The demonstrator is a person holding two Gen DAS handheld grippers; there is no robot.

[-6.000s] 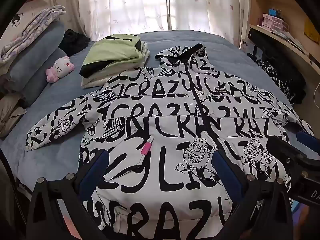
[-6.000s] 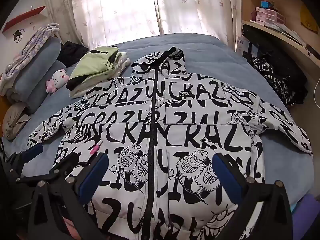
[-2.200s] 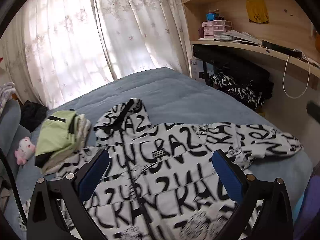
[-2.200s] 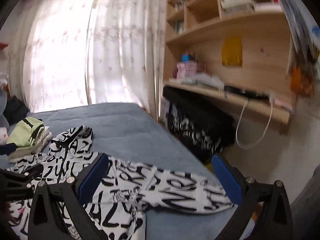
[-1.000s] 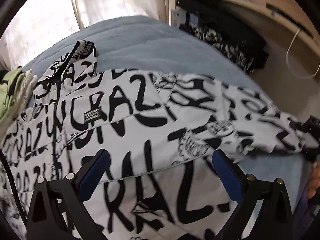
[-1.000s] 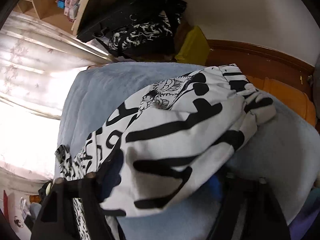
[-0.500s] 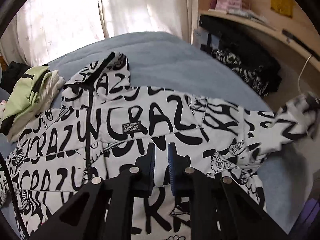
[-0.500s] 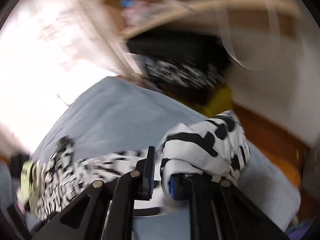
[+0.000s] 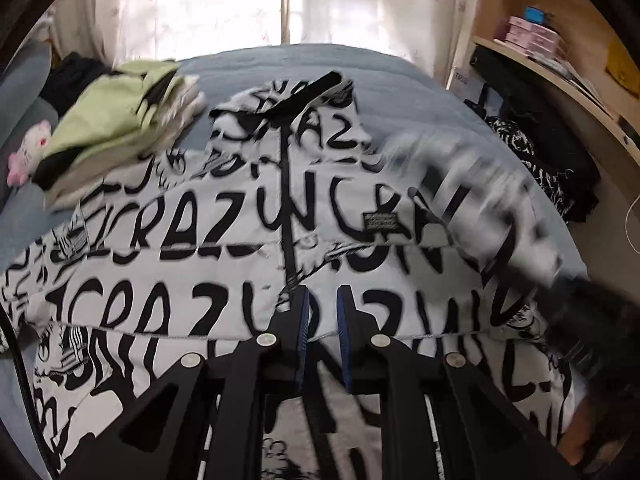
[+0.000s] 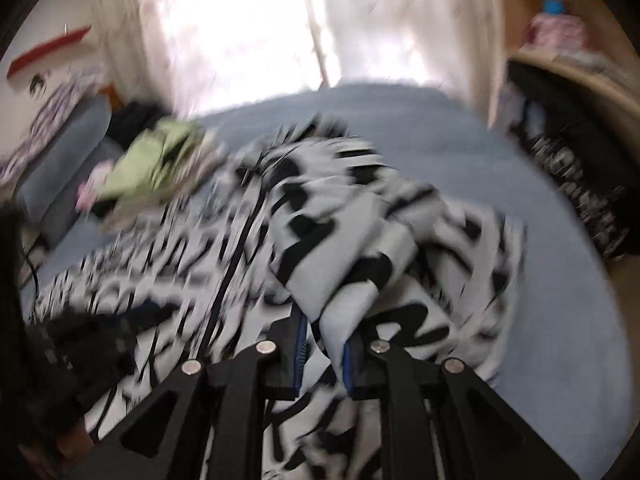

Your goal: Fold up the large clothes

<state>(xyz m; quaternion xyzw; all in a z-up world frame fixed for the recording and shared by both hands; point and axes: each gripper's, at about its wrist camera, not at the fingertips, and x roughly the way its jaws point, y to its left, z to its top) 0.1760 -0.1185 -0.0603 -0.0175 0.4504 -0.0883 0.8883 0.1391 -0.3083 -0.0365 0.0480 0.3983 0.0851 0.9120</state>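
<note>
A white jacket with black lettering (image 9: 200, 272) lies front up on the blue bed (image 9: 400, 92), hood toward the window. My left gripper (image 9: 320, 312) hovers over the jacket's zip, its jaws nearly together with nothing seen between them. My right gripper (image 10: 324, 340) has the jacket's right sleeve (image 10: 340, 248) between its pads, and its jaws are opening slightly. The lifted sleeve (image 9: 460, 200) is a blur over the jacket's right chest in the left wrist view. The right gripper (image 9: 580, 308) is a dark blur there.
A folded stack of green and white clothes (image 9: 116, 128) and a small plush toy (image 9: 28, 152) lie at the bed's left. Dark clothes (image 9: 540, 152) hang under a wooden shelf (image 9: 560, 60) on the right. Curtains close off the far side.
The right gripper closed on the sleeve end at the bed's right edge and swung it up and leftward over the jacket. The left gripper's jaws closed and it shifted left to the zip.
</note>
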